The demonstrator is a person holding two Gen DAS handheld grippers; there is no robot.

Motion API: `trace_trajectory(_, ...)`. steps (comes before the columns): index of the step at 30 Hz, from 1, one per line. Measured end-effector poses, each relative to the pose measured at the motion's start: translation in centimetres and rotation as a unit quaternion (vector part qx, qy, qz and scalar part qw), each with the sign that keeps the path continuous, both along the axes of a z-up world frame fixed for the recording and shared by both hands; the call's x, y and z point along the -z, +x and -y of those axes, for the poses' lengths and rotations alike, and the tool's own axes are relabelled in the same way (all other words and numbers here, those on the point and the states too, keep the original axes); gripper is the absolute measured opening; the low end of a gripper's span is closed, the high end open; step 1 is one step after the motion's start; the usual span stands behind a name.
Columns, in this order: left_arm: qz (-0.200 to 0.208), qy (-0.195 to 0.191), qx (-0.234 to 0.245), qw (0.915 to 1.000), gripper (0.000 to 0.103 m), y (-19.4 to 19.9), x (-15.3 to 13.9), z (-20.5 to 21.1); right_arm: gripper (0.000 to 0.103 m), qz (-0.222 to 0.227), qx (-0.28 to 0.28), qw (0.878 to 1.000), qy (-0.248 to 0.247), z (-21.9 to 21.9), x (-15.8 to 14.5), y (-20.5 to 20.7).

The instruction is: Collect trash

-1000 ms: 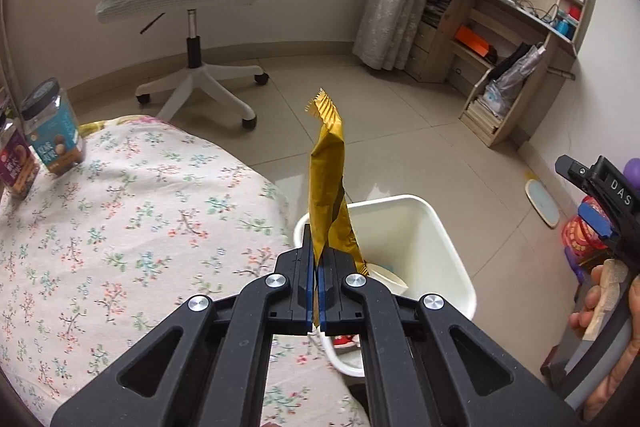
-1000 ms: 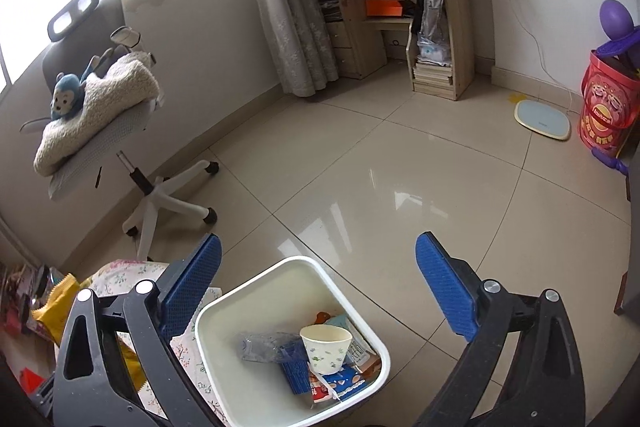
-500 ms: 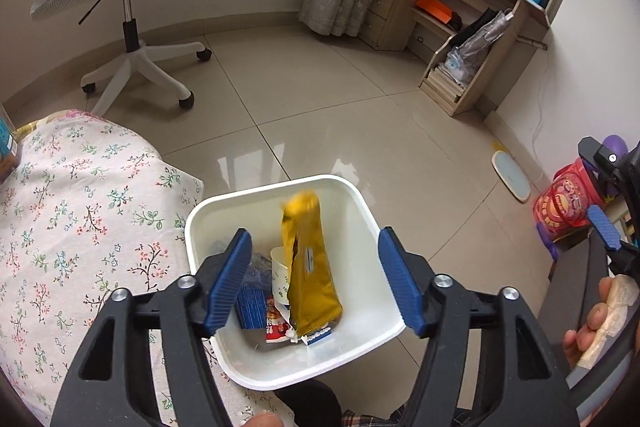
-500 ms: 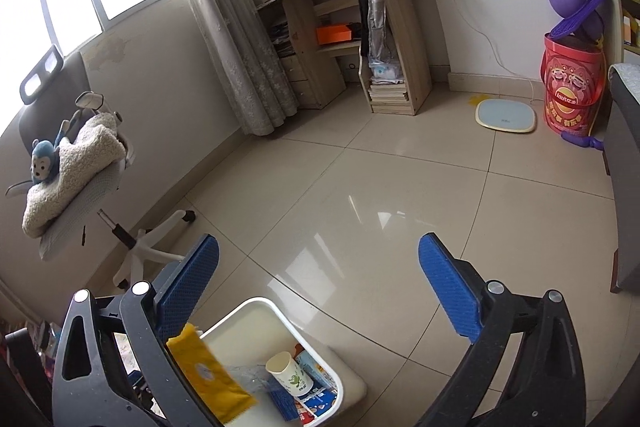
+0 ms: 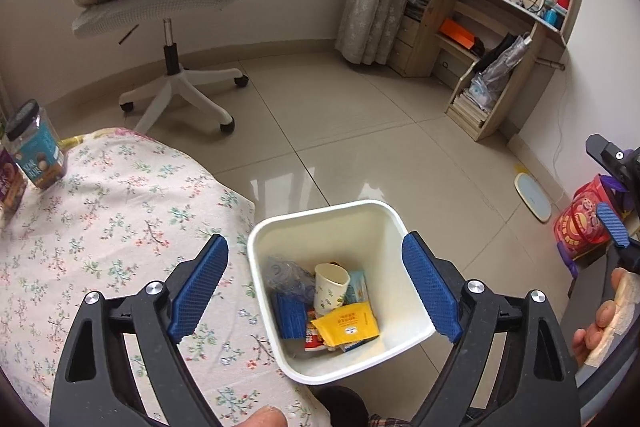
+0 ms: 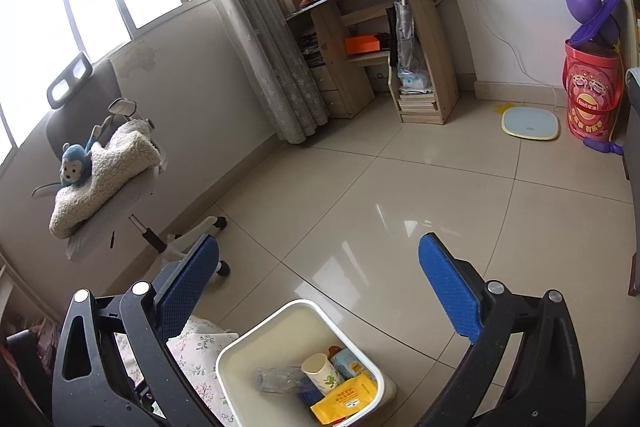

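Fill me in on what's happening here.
A person is collecting trash with two handheld grippers. The left gripper hangs open above the white bin beside the floral-covered table. A yellow wrapper lies inside on top of a paper cup, a crushed plastic bottle and other packets. The right gripper is open and empty too.
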State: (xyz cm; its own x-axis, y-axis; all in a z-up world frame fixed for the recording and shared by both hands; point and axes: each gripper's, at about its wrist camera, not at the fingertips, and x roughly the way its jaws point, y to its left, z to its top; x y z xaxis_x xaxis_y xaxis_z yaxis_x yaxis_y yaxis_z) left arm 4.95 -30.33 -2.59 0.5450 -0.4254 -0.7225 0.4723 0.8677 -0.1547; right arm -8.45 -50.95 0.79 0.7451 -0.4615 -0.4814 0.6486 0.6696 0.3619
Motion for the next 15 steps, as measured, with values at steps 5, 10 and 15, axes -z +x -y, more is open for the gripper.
trace_trajectory(5, 0.080, 0.012, -0.042, 0.9958, 0.093, -0.7, -2.2, -4.0, 0.096, -0.002, -0.018, 0.999, -0.047, -3.8, -1.1, 1.3)
trace_trajectory(10, 0.160, 0.027, -0.098, 0.9819, 0.096, -1.1, -4.3, -8.2, 0.096, 0.002, -0.033, 0.995, -0.097, -7.7, -1.9, 2.2)
trace_trajectory(15, 0.247, 0.031, -0.161, 0.9549, 0.096, -2.2, -6.2, -12.5, 0.096, 0.030, -0.054, 0.990, -0.126, -11.3, -2.9, 2.6)
